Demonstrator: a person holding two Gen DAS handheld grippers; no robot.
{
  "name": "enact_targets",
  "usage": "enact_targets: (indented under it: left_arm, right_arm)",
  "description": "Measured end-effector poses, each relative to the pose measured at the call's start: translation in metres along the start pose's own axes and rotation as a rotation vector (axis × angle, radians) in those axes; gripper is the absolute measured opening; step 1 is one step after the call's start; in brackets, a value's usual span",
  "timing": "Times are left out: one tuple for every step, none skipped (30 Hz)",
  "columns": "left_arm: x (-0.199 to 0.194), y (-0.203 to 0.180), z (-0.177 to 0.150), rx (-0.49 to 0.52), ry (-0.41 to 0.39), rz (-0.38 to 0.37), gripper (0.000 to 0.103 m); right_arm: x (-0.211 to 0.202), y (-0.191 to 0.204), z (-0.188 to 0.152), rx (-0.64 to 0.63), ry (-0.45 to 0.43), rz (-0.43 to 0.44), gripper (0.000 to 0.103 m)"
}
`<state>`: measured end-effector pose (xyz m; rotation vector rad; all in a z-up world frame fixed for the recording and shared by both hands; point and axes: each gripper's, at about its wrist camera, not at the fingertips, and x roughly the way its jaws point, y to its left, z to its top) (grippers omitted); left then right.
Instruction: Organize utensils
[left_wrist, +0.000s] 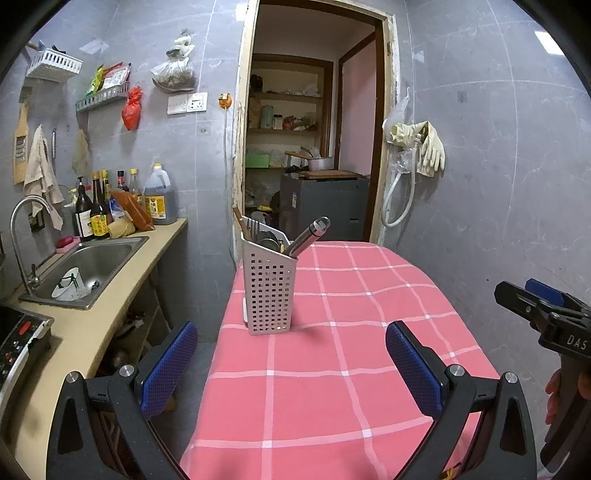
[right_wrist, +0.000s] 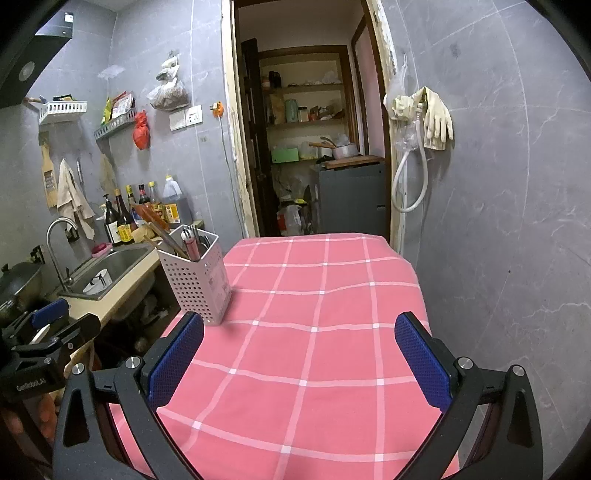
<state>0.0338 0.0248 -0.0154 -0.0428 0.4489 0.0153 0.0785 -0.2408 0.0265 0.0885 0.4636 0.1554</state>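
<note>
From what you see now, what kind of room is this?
Most likely a small home kitchen: a steel sink with faucet, sauce bottles on the counter, and a utensil holder on the checked table.

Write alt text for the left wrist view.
A white perforated utensil holder stands upright on a table under a pink checked tablecloth, holding a fork, chopsticks and a metal-handled tool. The open left gripper frames it, empty; the right gripper enters at right. A steel sink sits on the counter at left.
</note>
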Motion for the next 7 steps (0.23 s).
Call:
enact_targets:
  left_arm:
    - [0.001, 0.001, 0.0, -0.001, 0.004, -0.003, 0.102]
    - [0.002, 0.002, 0.0, -0.002, 0.007, -0.004, 0.102]
    - [0.003, 0.003, 0.0, -0.003, 0.009, -0.004, 0.102]
    - [0.005, 0.004, 0.0, -0.005, 0.013, -0.004, 0.102]
    - [0.005, 0.005, 0.001, -0.006, 0.015, -0.004, 0.102]
    - [0.007, 0.006, 0.002, -0.006, 0.019, -0.003, 0.102]
    - [0.009, 0.007, 0.003, -0.006, 0.021, -0.004, 0.102]
  right_arm:
    - [0.0, -0.001, -0.001, 0.0, 0.004, 0.0, 0.102]
    - [0.004, 0.0, 0.001, -0.001, 0.007, 0.0, 0.102]
    - [0.004, 0.0, 0.001, -0.001, 0.008, 0.0, 0.102]
    - [0.006, 0.0, 0.002, -0.001, 0.01, 0.0, 0.102]
    - [0.007, 0.0, 0.002, -0.001, 0.012, 0.0, 0.102]
    - [0.009, 0.0, 0.002, 0.0, 0.015, 0.001, 0.102]
    - [0.013, 0.002, 0.005, -0.001, 0.018, 0.001, 0.102]
